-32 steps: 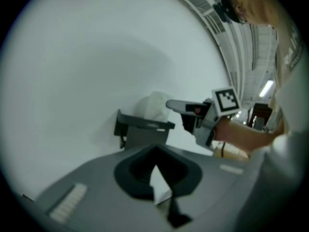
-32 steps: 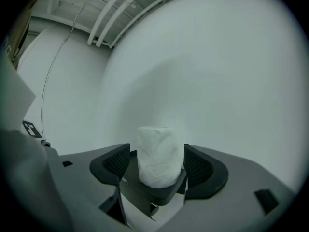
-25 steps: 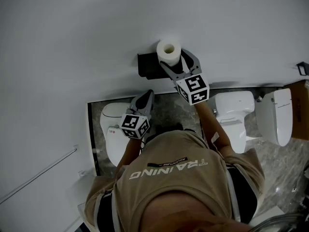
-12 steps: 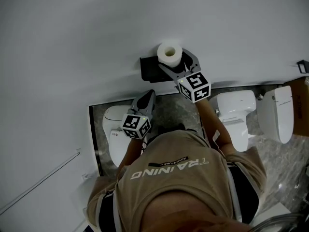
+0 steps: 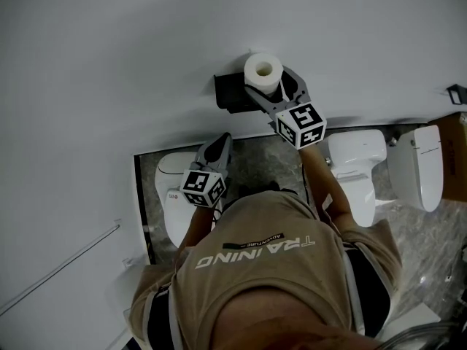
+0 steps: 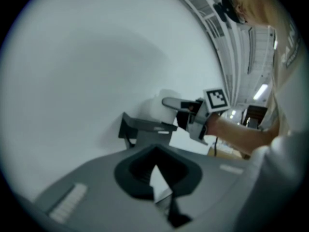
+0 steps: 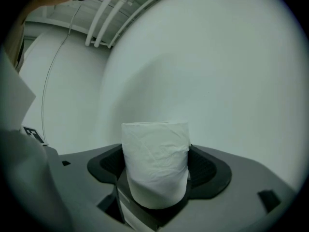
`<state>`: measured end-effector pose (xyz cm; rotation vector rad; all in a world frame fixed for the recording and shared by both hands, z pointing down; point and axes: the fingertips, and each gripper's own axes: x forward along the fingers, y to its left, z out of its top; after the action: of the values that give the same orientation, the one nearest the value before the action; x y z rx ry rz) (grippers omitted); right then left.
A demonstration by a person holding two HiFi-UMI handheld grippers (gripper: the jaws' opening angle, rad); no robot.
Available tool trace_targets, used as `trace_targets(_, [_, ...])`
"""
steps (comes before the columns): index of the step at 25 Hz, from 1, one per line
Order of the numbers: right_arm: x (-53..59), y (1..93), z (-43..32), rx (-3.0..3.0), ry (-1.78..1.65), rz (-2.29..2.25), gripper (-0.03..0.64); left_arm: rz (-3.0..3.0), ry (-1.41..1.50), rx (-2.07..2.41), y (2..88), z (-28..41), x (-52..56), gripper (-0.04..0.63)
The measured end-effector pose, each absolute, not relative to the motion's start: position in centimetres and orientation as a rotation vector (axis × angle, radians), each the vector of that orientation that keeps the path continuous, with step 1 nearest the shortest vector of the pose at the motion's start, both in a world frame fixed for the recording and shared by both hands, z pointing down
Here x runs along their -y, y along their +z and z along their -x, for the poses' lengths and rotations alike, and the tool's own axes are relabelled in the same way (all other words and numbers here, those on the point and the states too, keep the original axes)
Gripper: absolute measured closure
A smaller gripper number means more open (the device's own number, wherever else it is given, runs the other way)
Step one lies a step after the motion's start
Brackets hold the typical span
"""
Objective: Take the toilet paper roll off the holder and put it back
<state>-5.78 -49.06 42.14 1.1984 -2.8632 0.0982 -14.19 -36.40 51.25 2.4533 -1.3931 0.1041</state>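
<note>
A white toilet paper roll (image 5: 263, 70) stands upright on a black wall holder (image 5: 232, 93), its core hole facing up. My right gripper (image 5: 273, 84) reaches in from below, one jaw on each side of the roll. Its jaws are spread wide, and I see no squeeze on the paper. In the right gripper view the roll (image 7: 154, 163) fills the space between the dark pads. My left gripper (image 5: 225, 141) hangs lower left, shut and empty, pointing at the wall. In its view I see the roll (image 6: 159, 110), the holder (image 6: 145, 129) and the right gripper (image 6: 179, 104).
A plain white wall (image 5: 146, 64) backs the holder. Below are a toilet (image 5: 171, 195) at left, another (image 5: 357, 166) at right and a third white fixture (image 5: 419, 166) further right. A thin rail (image 5: 58, 265) runs at lower left.
The right gripper's jaws have spread a little wider around the roll, which stays on the holder. The whole view has shifted slightly. The left gripper has barely moved.
</note>
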Motion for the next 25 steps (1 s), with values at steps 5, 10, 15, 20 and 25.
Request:
trace_targets(5, [46.0,41.4,5.3,2.848,0.039,-1.228,0.276,-2.486,0.089,1.342,51.3,14.2,35.0,0.597])
trace_targets(10, [42.2,42.3,3.5,2.801,0.026,-1.289,0.276,-2.535,0.094,1.221,52.3,12.6,33.2,0.597])
trace_targets(15, [38.7,43.4,2.4,2.759,0.023,-1.322,0.276,-2.568,0.098,1.138,52.7,11.2,31.2,0.597])
trace_targets(20, [35.2,44.1,1.3,2.78,0.027,-1.297,0.276,-2.596,0.129,1.118,52.6,9.7,28.8,0.597])
trace_targets(25, [31.9,45.5,0.0,2.814,0.005,-1.206,0.276,-2.595,0.132,1.19,52.7,8.2,26.4,0.597])
